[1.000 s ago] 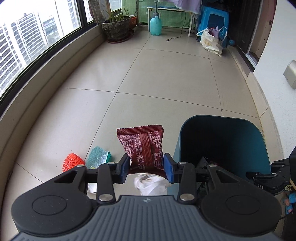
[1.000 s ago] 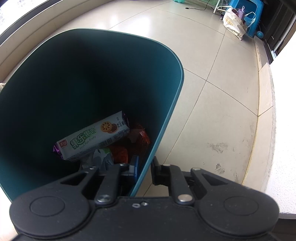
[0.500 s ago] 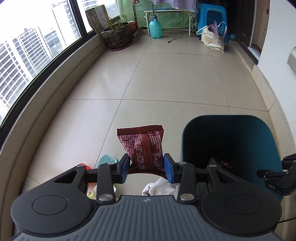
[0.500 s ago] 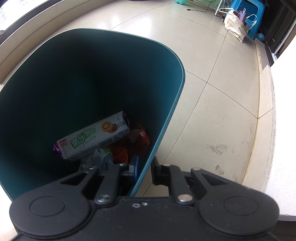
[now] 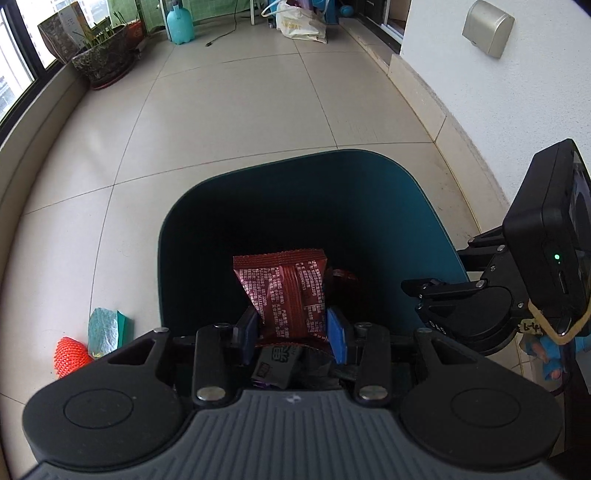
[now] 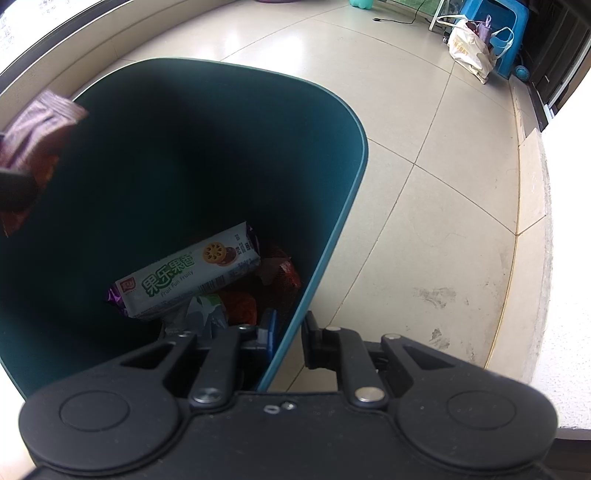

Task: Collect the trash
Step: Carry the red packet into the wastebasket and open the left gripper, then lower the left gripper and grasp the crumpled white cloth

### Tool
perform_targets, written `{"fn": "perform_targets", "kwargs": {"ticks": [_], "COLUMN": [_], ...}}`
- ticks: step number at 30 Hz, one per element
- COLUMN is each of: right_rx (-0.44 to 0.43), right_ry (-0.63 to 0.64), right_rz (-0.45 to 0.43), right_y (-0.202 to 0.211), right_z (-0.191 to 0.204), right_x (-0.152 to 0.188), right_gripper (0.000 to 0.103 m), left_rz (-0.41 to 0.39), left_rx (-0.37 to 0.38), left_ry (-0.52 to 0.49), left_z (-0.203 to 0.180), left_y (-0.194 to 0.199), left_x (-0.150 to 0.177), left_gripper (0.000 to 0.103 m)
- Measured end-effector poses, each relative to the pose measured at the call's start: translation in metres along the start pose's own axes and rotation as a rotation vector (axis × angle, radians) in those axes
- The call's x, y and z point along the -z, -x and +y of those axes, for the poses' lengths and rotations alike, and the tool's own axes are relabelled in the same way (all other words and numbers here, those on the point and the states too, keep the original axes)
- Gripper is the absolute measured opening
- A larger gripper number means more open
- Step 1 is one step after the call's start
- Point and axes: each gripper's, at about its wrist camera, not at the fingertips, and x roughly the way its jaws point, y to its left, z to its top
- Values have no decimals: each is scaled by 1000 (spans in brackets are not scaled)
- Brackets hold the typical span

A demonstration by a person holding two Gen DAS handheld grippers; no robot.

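We hold red snack pouch (image 5: 286, 293) in L gripper (image 5: 291, 328), over bin (image 5: 436, 221) mouth. R gripper (image 6: 288, 334) clamps bin rim at 3 o'clock. Risk: pouch sticks to pads, drops outside.

Background only: beige tiled floor (image 5: 240, 122) with dark grout lines. Speckled planter (image 5: 103, 61) with thin green shoots sits by the window ledge (image 5: 26, 122) at far left. Teal spray bottle (image 5: 180, 23) stands on the floor beyond it, a black cable (image 5: 225, 29) trailing just beside. Cream shopping bag (image 6: 469, 51) slumps against a blue plastic stool (image 6: 508, 40), a small teal ball (image 6: 522, 72) next to them. White wall (image 5: 517, 96) on the right carries a grey wall box (image 5: 487, 27). Scuff marks (image 6: 439, 299) on the tile near the wall's base.
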Motion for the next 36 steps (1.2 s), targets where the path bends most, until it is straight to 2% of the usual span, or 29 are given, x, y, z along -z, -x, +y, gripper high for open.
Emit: {"fn": "perform_targets", "kwargs": {"ticks": [5, 8, 10, 12, 13, 18, 22, 24, 27, 31, 35, 36], "right_rx": [-4, -5, -6, -7, -7, 3, 8, 10, 12, 18, 30, 34], "right_ry": [0, 0, -1, -2, -2, 1, 0, 0, -1, -9, -5, -5], "right_rz": [-3, -4, -4, -4, -4, -2, -1, 0, 3, 8, 12, 12], "right_y": [1, 2, 2, 2, 2, 2, 1, 1, 1, 0, -2, -2], "right_z": [-2, -3, -2, -3, -3, 0, 2, 3, 4, 5, 7, 7], "right_x": [1, 1, 1, 1, 1, 1, 1, 0, 0, -1, -1, -1], "right_gripper": [14, 14, 14, 14, 14, 14, 13, 13, 13, 12, 11, 10], "left_rz": [59, 91, 88, 77, 65, 25, -24, -42, -58, -33, 5, 19], "left_rx": [6, 37, 50, 59, 65, 78, 76, 50, 34, 0, -115, -122], "left_ry": [-23, 3, 16, 30, 37, 72, 133, 173, 230, 316, 304, 297], "left_z": [-11, -8, -5, 0, 2, 19, 54, 72, 99, 133, 146, 150], "left_y": [-29, -40, -40, -36, -33, -9, 19, 30, 36, 28, 5, -1], "left_x": [4, 8, 11, 12, 14, 18, 20, 25, 30, 39, 51, 55], "left_gripper": [39, 39, 42, 60, 63, 64, 66, 72, 72, 72, 73, 73]}}
